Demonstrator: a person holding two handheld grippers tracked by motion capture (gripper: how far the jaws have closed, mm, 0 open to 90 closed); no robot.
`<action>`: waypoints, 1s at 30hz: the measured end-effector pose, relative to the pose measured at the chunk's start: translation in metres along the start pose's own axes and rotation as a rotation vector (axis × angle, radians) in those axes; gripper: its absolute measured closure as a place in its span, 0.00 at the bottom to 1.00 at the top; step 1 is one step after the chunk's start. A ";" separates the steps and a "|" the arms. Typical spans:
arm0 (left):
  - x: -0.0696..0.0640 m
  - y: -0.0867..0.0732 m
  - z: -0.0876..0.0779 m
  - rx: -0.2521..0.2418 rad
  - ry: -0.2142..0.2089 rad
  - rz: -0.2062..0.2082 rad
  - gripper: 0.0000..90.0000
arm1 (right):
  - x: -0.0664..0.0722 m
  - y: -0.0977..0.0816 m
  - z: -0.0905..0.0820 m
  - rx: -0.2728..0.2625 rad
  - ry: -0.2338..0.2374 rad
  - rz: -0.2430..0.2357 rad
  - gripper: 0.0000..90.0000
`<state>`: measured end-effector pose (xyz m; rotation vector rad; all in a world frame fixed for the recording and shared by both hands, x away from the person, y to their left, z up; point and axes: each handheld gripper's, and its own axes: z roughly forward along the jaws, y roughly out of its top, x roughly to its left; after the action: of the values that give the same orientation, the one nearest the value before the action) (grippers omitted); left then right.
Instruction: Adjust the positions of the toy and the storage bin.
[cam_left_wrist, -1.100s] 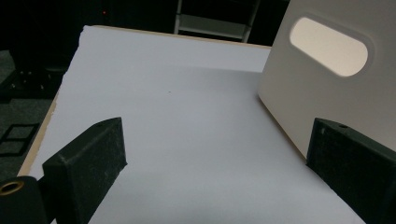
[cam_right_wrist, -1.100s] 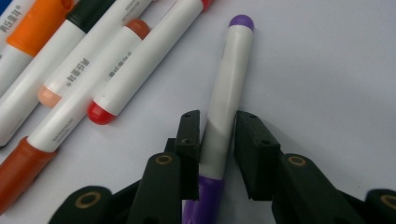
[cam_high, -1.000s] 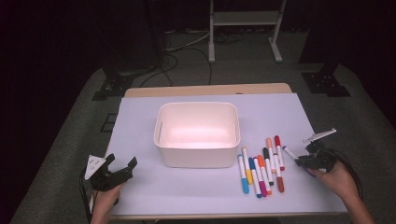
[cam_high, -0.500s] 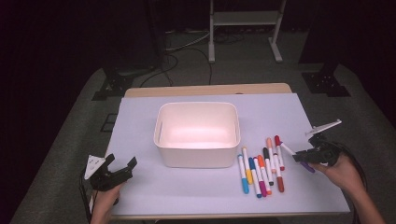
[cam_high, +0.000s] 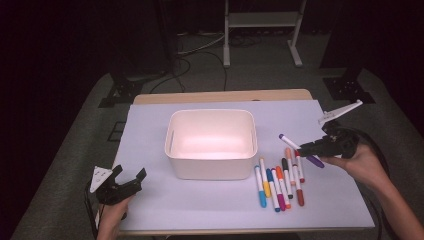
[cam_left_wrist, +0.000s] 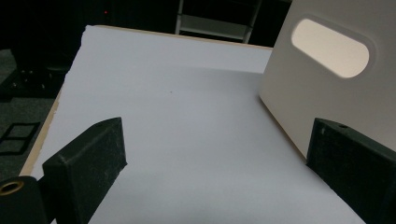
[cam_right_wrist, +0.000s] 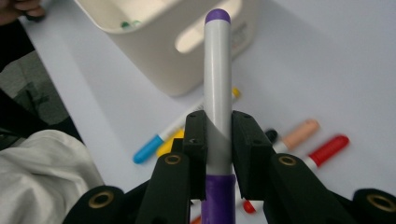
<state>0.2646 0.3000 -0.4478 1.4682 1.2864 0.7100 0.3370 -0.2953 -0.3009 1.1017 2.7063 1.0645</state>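
Purple marker (cam_right_wrist: 218, 93) between clamped jaws, close-up.

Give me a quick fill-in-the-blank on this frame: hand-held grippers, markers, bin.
1. The right hand-held gripper is shut on a white felt-tip marker with a ____ cap.
2. The left hand-held gripper rests with its jaws ____, nothing between them.
3. The white rectangular plastic bin stands to the ____ of the loose coloured markers in the high view.
4. The held marker is lifted clear of the pale ____ table cover.

Missing words: purple; open; left; lilac
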 end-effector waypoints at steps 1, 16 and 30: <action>0.000 0.000 0.000 0.000 0.000 -0.002 0.04 | 0.004 0.007 0.000 0.000 0.010 -0.015 0.84; 0.000 0.000 0.001 -0.006 -0.001 -0.008 0.04 | 0.071 0.109 0.030 0.053 0.144 -0.256 0.84; 0.003 0.000 0.001 -0.007 0.000 -0.007 0.04 | 0.105 0.154 0.082 0.146 0.198 -0.353 0.84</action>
<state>0.2660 0.3022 -0.4485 1.4574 1.2870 0.7093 0.3741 -0.1025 -0.2472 0.5188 3.0173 0.9755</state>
